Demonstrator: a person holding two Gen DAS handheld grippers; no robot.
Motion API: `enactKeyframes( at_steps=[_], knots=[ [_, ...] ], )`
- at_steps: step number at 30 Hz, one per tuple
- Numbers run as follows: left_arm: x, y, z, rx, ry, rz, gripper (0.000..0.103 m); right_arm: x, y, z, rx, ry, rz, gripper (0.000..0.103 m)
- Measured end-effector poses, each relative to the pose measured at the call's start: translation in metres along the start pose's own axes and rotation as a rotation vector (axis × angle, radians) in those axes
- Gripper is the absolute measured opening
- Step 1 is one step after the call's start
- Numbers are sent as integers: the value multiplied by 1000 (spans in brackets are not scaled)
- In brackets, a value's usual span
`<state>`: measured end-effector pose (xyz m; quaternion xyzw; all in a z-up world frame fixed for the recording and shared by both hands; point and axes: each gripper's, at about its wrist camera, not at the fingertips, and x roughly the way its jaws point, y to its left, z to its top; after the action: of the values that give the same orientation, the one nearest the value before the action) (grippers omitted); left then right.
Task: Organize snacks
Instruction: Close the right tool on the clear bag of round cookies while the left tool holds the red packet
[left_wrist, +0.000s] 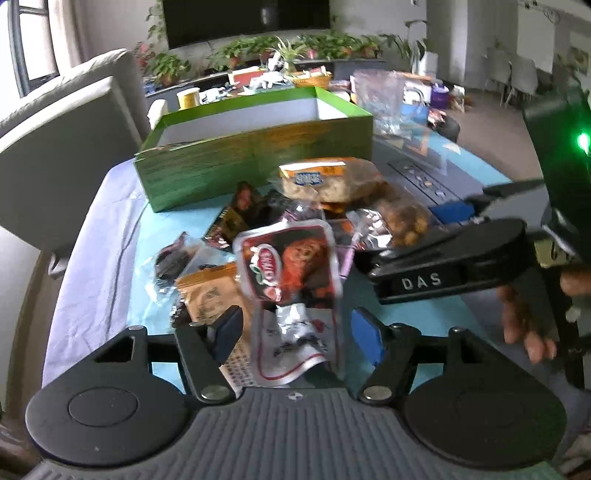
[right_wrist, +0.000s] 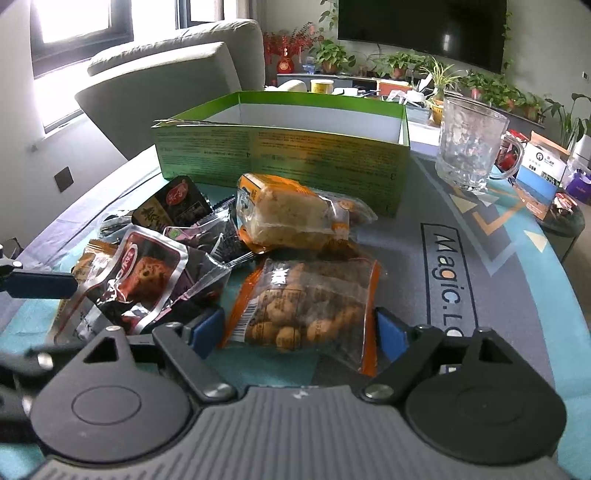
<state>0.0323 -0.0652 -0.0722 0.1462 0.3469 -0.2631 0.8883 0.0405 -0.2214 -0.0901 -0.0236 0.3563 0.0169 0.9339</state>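
The left gripper (left_wrist: 295, 332) has its jaws apart, astride a red-and-white snack pouch (left_wrist: 288, 258) without pressing it; the right gripper (right_wrist: 301, 330) is clamped on a clear bag of peanuts (right_wrist: 306, 299); both lie in the pile of snacks on the surface (right_wrist: 498, 266), in front of the open green box (right_wrist: 280, 155); an orange-wrapped cake bar (right_wrist: 291, 214) sits atop the pile; a glass mug (right_wrist: 471, 144) stands beside the box.

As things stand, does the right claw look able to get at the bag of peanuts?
Probably yes. The bag of peanuts already lies between the right claw and its blue pads, on top of the pile, with nothing over it; whether the pads press it yet is unclear.
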Motion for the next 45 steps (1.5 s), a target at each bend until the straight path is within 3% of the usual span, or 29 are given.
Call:
enactKeyframes(
  at_steps=[4,5,8,19,24,30,32,36,40,45],
  knots=[
    [7,-2,0,0,-16,23,61,0,1,0,1,-2,3,64],
    [7,-2,1,-4,-28,24,53,-1,1,0,2,-2,4,64],
    [4,5,1,-43,-40,5,52,-1,0,-1,2,-4,4,64],
    [-20,17,9,-79,-128,28,52,-8,-4,-1,9,-16,-16,64],
    [-18,20,10,-106,-113,27,52,-6,-1,-1,28,-11,-36,64],
    [-21,23,12,-118,-130,40,52,-2,10,-7,-47,-24,-39,64],
    [-23,23,12,-124,-137,43,52,-4,6,-5,-37,-14,-9,64],
    [-27,26,13,-131,-158,39,52,-11,-4,-9,-40,-23,-70,63],
    [-29,26,16,-140,-170,38,52,-23,-24,-13,35,-23,-70,63],
    [-36,24,25,-129,-208,33,52,-43,-29,-4,53,-94,-92,63]
  ],
)
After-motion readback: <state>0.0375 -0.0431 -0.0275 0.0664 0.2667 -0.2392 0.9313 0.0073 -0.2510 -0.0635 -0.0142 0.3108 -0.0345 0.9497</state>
